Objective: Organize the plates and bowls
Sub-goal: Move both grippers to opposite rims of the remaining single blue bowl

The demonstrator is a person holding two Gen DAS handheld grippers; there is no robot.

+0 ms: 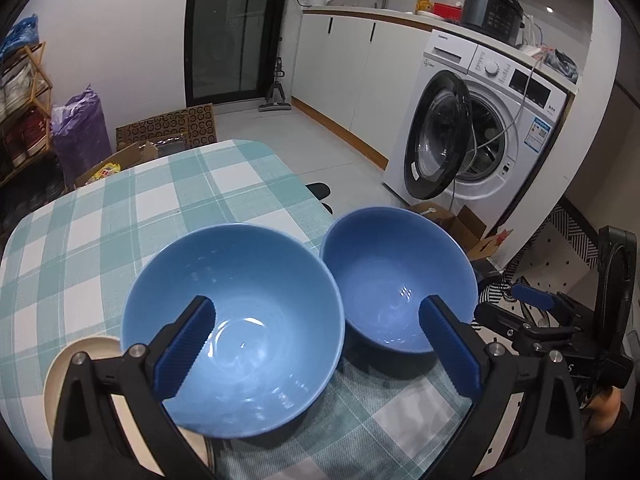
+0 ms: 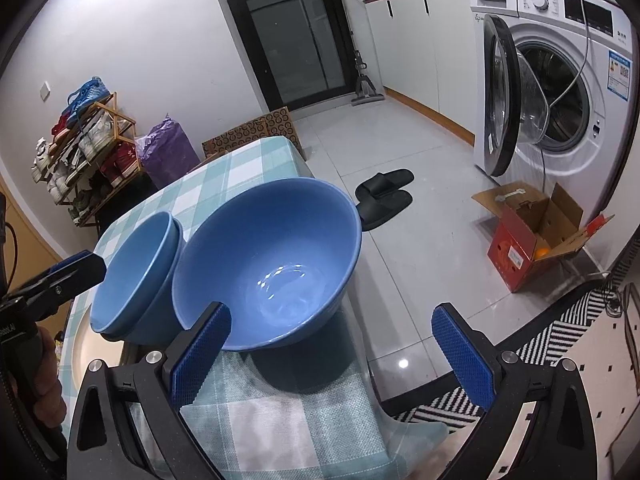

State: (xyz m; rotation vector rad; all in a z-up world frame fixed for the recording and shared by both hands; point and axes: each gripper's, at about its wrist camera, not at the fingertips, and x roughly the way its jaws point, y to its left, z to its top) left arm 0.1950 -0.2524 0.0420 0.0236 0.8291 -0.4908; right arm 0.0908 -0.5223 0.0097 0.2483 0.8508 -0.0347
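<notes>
My left wrist camera looks down close over the checked table (image 1: 100,220), facing the washing machine (image 1: 500,120). My right wrist camera sits at the table's right edge, equally near. Both share the two blue bowls (image 1: 236,320) and the glass door (image 2: 288,32).

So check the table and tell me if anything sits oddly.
The right blue bowl sits tilted at the table's right edge, partly overhanging the floor. The left bowl rests on a cream plate. Nothing spilled or broken.

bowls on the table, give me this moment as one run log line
left gripper: open, nothing held | right gripper: open, nothing held | two blue bowls: side by side on checked tablecloth
</notes>
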